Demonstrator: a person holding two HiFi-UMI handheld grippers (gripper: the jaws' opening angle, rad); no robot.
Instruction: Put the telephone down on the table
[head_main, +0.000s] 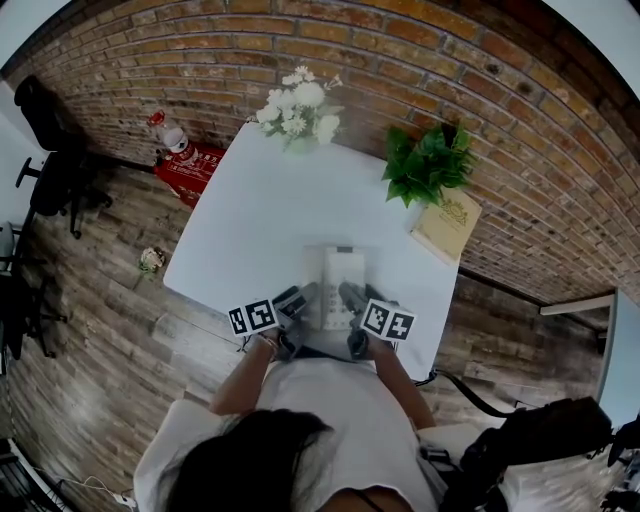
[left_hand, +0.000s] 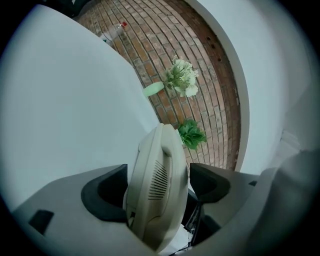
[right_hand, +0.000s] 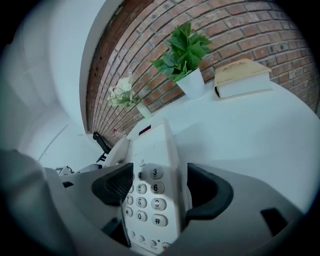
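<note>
A cream push-button telephone (head_main: 339, 286) is at the near edge of the white table (head_main: 260, 215), held between both grippers. My left gripper (head_main: 297, 303) is shut on its handset side; in the left gripper view the telephone (left_hand: 156, 192) stands tilted between the dark pads (left_hand: 106, 194). My right gripper (head_main: 352, 300) is shut on the keypad side, where the telephone's number keys (right_hand: 150, 197) fill the space between its pads (right_hand: 206, 192). I cannot tell whether the telephone's base touches the tabletop.
White flowers in a vase (head_main: 298, 112) stand at the table's far edge, a green potted plant (head_main: 428, 162) and a tan book (head_main: 446, 226) at the far right. A red box (head_main: 190, 165) and black chairs (head_main: 45, 150) are on the floor to the left.
</note>
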